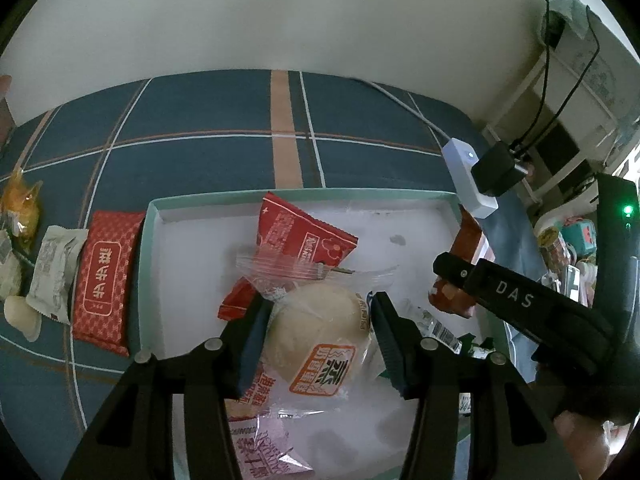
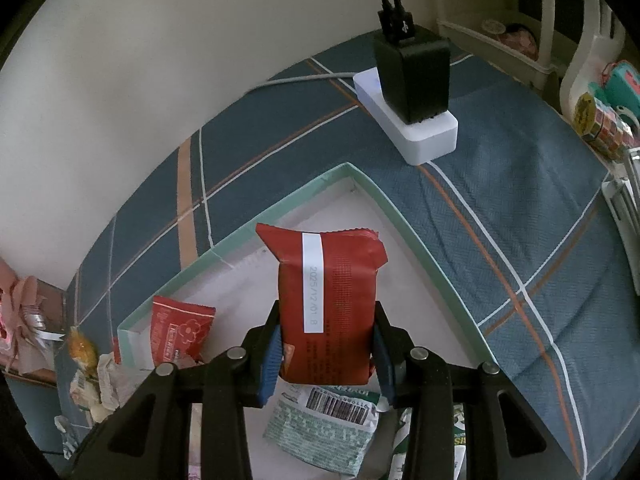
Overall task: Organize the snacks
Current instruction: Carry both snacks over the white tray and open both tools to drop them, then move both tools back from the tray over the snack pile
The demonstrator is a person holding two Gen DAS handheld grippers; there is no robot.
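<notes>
The right tongs [image 2: 326,344] are squeezed tight on a soft red snack packet [image 2: 330,304], holding it over the pale green cardboard box [image 2: 404,224], likely so it can drop inside. The left tongs [image 1: 318,320] sit apart around a round bun in a clear wrapper [image 1: 316,328], which lies in the box between the fingers; I cannot tell if they touch it.
</notes>
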